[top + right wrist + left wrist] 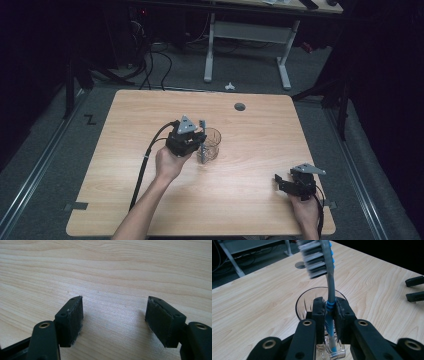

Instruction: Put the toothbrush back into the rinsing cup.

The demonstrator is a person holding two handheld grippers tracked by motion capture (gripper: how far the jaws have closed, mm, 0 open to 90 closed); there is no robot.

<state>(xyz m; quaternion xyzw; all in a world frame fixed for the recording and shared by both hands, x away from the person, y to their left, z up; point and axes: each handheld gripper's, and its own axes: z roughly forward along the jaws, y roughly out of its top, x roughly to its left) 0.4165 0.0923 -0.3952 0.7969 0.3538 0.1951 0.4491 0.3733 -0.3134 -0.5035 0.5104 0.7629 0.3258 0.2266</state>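
The left gripper's fingers clamp a grey-and-blue toothbrush, bristles up, its handle standing in a clear glass at mid-worktop. The right gripper, fingers apart, rests near the worktop's right front corner. No lettering is legible.

Light wooden table with a round grommet hole near its far edge. Beyond it, a white-legged desk frame on grey floor, black cables trailing at left (their ends lost in shadow), and a small white object lying on the floor.
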